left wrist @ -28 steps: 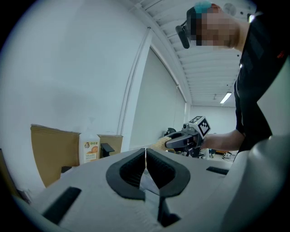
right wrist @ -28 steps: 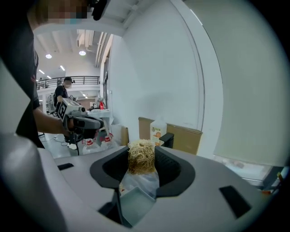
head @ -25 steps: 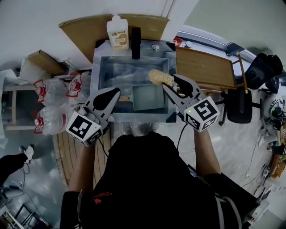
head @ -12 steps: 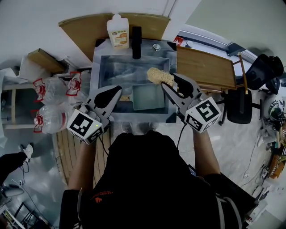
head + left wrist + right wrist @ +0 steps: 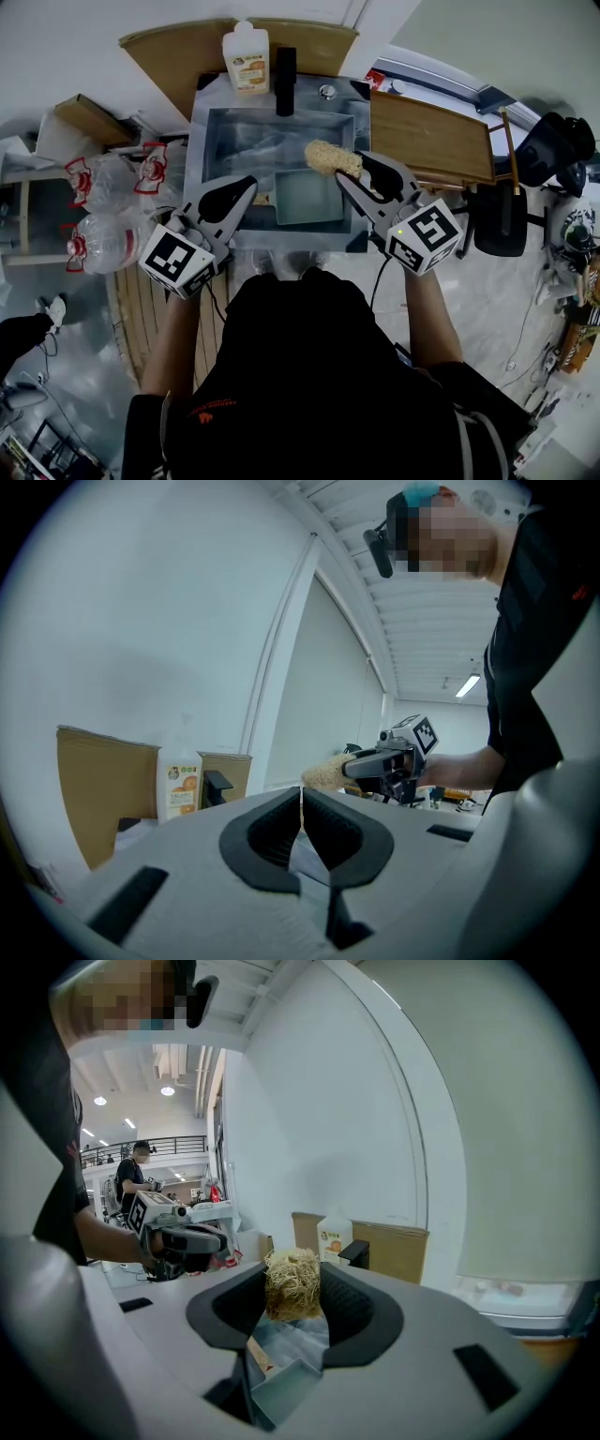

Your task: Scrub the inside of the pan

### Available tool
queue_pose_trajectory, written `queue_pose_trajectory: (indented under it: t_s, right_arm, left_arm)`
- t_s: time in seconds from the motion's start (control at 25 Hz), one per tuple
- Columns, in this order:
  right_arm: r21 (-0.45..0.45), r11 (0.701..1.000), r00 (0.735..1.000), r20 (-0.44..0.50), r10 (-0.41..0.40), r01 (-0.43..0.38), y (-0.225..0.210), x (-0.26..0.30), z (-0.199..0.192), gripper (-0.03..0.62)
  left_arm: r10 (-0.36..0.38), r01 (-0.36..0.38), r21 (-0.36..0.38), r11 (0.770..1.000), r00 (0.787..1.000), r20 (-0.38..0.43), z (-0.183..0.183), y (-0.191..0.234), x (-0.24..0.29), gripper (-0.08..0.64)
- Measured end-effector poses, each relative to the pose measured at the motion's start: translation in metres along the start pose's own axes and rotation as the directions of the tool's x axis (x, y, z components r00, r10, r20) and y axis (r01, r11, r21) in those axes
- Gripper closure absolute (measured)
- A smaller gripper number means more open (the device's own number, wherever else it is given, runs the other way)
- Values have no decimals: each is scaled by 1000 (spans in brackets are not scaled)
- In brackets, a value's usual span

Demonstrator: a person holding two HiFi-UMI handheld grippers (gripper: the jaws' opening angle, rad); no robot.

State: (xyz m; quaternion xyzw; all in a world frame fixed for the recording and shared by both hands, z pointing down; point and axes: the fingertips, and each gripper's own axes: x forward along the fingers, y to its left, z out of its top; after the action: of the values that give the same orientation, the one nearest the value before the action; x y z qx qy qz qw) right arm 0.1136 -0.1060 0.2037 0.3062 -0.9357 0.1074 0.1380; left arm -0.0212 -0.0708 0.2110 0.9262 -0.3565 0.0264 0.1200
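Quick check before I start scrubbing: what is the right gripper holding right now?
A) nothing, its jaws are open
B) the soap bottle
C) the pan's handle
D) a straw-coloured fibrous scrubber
D: in the right gripper view, the right gripper has its jaws closed on the scrubber. The head view shows the scrubber by the far right corner of the pan.

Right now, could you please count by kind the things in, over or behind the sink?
Pan: 1
Loofah scrubber, clamped in the right gripper: 1
Soap bottle: 1
Faucet: 1
Total: 4
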Motion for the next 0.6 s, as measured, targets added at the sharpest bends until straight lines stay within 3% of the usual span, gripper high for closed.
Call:
queue_pose_trajectory:
  t_s: [0.6]
  right_arm:
    - [13, 1000, 1000, -14, 12, -12, 2, 2, -6, 422]
  left_arm:
    - [-3, 3, 9, 1000, 1000, 1, 0, -3, 3, 535]
